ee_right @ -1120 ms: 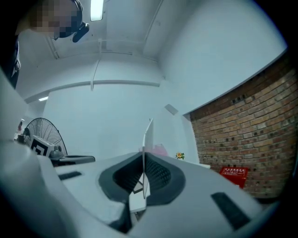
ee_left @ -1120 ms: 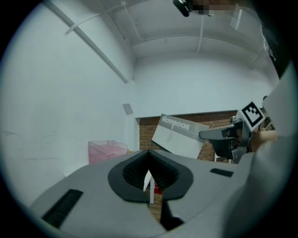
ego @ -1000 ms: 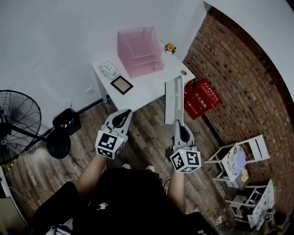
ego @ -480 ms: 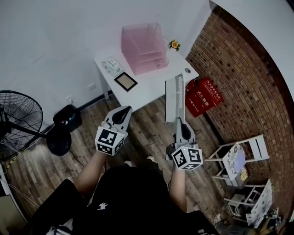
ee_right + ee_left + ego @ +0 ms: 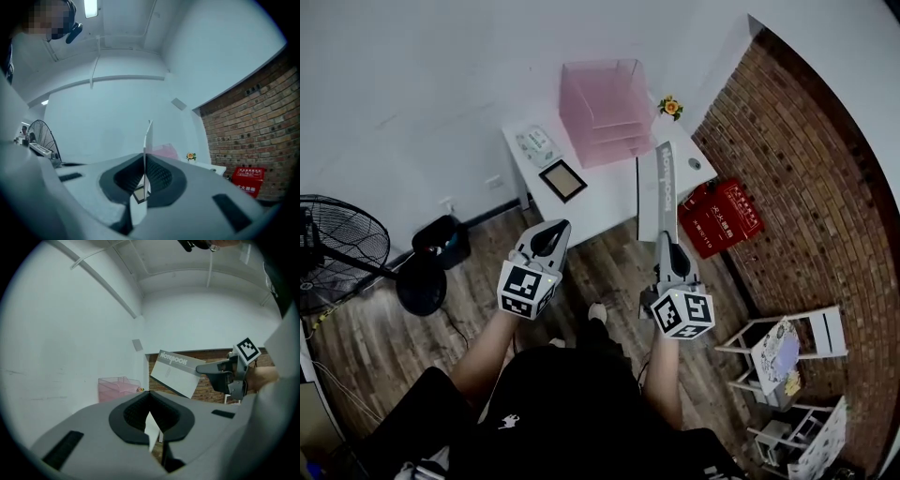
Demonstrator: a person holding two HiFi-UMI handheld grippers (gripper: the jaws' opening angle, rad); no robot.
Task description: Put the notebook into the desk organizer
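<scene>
With my right tongs pinching the notebook and my left tongs closed on nothing, I should turn it flat for the organizer ahead.

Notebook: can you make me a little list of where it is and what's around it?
notebook: grey and white, in the air, pointing toward the table, not in the organizer yet
right gripper: shut on the notebook's near end
left gripper: jaws together, holding nothing
desk organizer: pink, see-through, at the back of the table by the wall
table: white, against the wall
also on table: picture frame, little flower
on floor: black fan, red box by the brick wall
</scene>
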